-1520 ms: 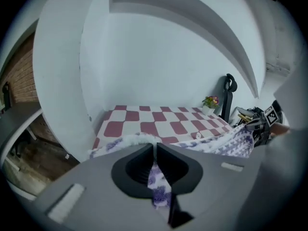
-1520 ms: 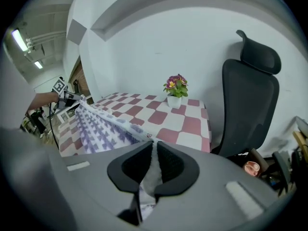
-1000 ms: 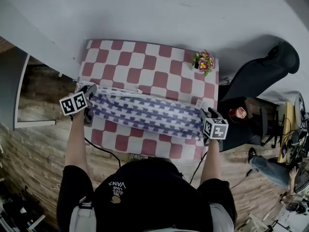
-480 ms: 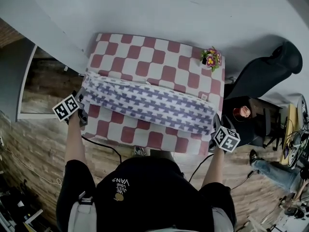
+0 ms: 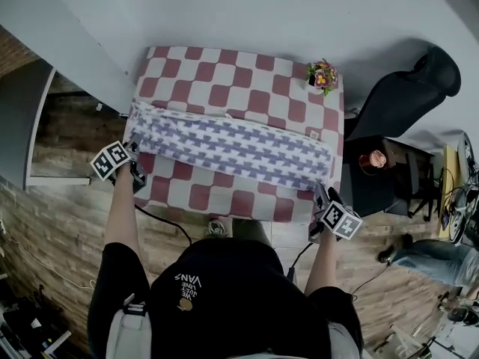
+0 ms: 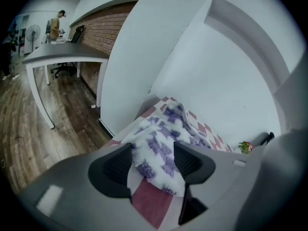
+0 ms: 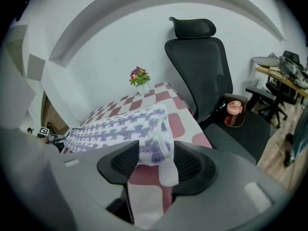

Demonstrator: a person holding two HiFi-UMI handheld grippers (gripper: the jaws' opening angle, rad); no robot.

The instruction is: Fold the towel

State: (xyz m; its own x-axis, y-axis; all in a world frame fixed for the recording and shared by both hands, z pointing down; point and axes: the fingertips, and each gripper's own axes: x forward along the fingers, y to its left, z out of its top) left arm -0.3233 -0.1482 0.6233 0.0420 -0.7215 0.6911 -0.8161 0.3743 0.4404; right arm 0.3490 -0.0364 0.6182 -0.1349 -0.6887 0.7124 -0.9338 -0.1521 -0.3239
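Note:
The purple-and-white houndstooth towel (image 5: 232,142) lies folded into a long strip across the red-and-white checked tablecloth (image 5: 247,73). My left gripper (image 5: 135,146) sits just off the towel's left end. Its jaws have just been opening and stand open. In the left gripper view the towel end (image 6: 163,134) rests on the cloth between and beyond the pads of the left gripper (image 6: 153,162), which do not press on it. My right gripper (image 5: 319,194) hangs back near the table's front right corner. Its jaws have also just been opening. In the right gripper view the right gripper (image 7: 156,162) is open, and the towel's rolled end (image 7: 154,136) lies ahead of it.
A small flower pot (image 5: 322,75) stands at the table's far right corner. A black office chair (image 5: 404,107) and a dark side table with a red cup (image 5: 372,159) are to the right. A white wall runs behind the table, and a white desk (image 6: 62,57) stands to the left.
Both grippers have come off the towel's ends and drawn back toward the near edge, the right one farther. The towel stays down as a long folded strip.

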